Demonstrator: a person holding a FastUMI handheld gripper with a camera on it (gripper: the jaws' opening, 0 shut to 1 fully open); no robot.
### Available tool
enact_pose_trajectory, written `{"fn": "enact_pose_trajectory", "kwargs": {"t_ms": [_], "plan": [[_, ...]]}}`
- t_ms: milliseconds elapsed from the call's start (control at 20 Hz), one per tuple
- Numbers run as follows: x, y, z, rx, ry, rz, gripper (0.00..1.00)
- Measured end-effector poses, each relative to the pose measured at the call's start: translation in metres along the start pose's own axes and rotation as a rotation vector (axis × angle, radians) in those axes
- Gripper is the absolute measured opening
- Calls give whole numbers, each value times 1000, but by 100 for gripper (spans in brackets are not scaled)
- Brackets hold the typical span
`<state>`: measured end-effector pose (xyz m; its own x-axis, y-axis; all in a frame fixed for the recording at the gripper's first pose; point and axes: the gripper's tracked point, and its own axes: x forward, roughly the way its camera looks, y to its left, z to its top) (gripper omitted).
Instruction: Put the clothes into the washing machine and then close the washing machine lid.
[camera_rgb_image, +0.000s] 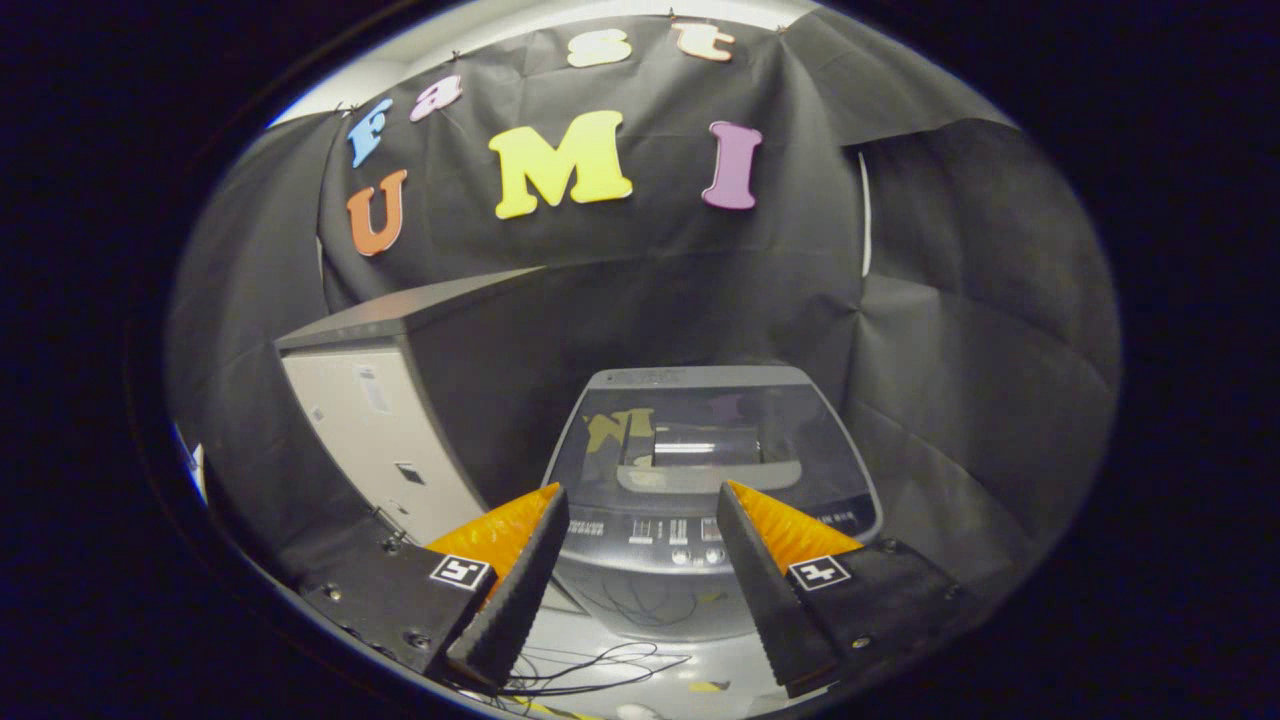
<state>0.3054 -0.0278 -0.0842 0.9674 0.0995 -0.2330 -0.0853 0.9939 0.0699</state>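
Observation:
A grey top-loading washing machine (690, 470) stands ahead of and below my fingers. Its dark glossy lid (800, 445) lies flat and shut, with a handle recess near its front. The control panel (660, 535) with small buttons runs along the near edge, showing between my fingers. My gripper (640, 500) hovers above the machine's front, open, with nothing between the fingers. No clothes are in sight.
A tall grey-and-white cabinet (370, 420) stands just left of the washer, close to my left finger. Black cloth walls close in behind and to the right. Loose dark cables (600, 665) lie on the pale floor in front of the machine.

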Motion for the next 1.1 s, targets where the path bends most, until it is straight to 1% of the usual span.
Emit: {"fn": "enact_pose_trajectory", "kwargs": {"t_ms": [150,400,550,600,700,800,850,1000,1100], "plan": [[-70,7,-13,32,-53,-58,94],[-176,22,-27,78,-115,-117,94],[-232,28,-27,53,-166,-145,95],[-264,23,-37,45,-179,-146,95],[-302,15,-41,18,-192,-161,96],[-327,15,-46,-7,-195,-165,100],[-336,15,-46,-9,-203,-169,100],[-345,10,-46,4,-207,-188,100],[-348,13,-47,7,-210,-187,100]]}}
